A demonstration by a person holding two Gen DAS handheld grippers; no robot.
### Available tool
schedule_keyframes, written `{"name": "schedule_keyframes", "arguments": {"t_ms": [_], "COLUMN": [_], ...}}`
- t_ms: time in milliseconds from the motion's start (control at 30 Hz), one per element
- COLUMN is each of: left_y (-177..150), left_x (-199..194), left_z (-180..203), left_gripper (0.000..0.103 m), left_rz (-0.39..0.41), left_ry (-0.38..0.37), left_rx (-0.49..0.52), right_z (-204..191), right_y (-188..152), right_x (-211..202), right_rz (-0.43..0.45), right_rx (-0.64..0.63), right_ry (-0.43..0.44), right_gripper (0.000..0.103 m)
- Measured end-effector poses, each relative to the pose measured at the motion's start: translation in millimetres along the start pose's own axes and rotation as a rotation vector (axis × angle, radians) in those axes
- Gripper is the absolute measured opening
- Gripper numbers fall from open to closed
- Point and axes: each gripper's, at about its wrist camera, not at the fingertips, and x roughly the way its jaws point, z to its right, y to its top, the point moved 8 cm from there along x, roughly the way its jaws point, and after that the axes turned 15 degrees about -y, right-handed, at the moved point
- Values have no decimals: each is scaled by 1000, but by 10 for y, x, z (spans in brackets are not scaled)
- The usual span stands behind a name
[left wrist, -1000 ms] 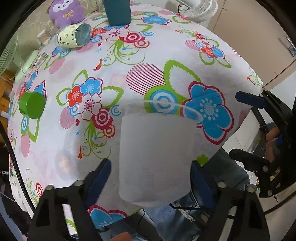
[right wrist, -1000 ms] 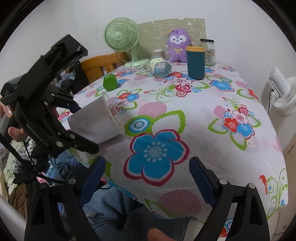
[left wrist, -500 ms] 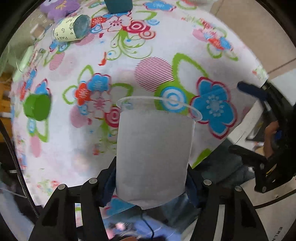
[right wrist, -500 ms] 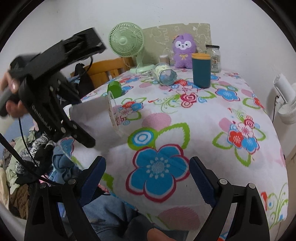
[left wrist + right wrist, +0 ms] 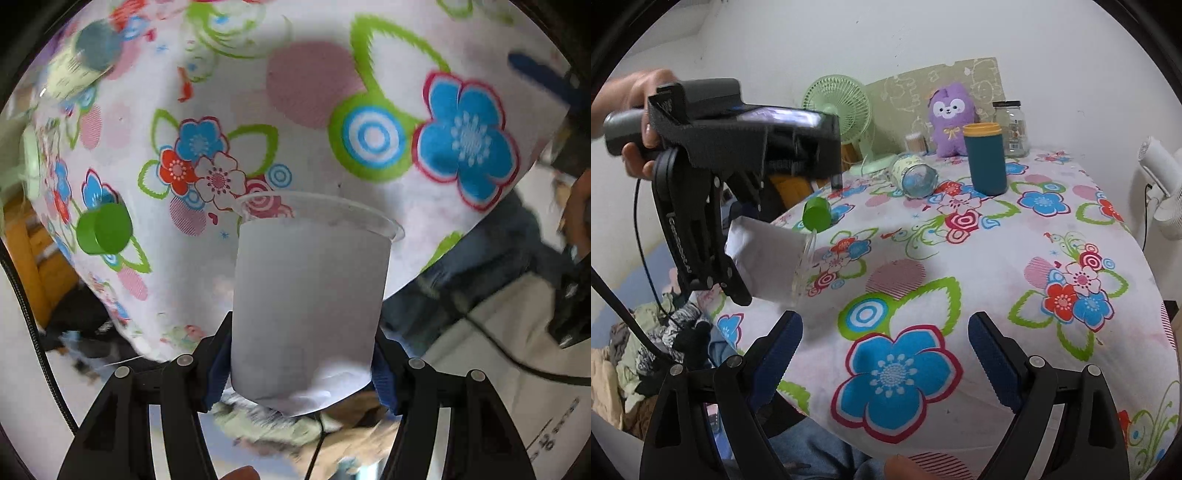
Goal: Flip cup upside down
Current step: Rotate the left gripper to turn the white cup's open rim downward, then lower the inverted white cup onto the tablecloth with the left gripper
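A clear plastic cup with a white paper sleeve is held between the fingers of my left gripper, which is shut on it. In the right wrist view the cup hangs in the air above the table's left edge, tipped on its side with its rim pointing right and slightly down. The left gripper reaches down from above left. My right gripper is open and empty over the front of the floral tablecloth.
On the table stand a green cap, a glass jar lying on its side, a teal tumbler, a purple plush toy, a glass jar and a green fan. A white fan stands at the right.
My left gripper closed on the cup, lifted it off the table and tilted it toward its side. The right gripper stayed about where it was.
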Motion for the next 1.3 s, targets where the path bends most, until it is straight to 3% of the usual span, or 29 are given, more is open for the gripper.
{"name": "schedule_keyframes", "arguments": {"t_ms": [67, 200, 633, 700, 800, 1000, 1300], "left_y": [6, 135, 462, 501, 573, 620, 519], "left_x": [56, 74, 3, -22, -41, -180, -480], "left_z": [35, 88, 266, 286, 271, 339, 407], "left_gripper": [67, 67, 69, 75, 90, 98, 101], "left_rz": [-61, -142, -223, -221, -197, -124, 110], "left_ry": [45, 64, 151, 155, 184, 197, 224], "left_rx": [17, 26, 51, 61, 93, 120, 146], "right_z": [41, 135, 395, 405, 416, 421, 274], "right_y": [-3, -30, -111, -121, -122, -79, 24], "right_x": [-15, -34, -42, -49, -61, -34, -54], "right_rz": [7, 16, 22, 22, 24, 22, 30], "right_rx": [14, 43, 121, 120, 114, 112, 67], "right_ry": [3, 3, 3, 1, -1, -5, -12], "right_gripper": [93, 93, 93, 93, 93, 93, 93]}}
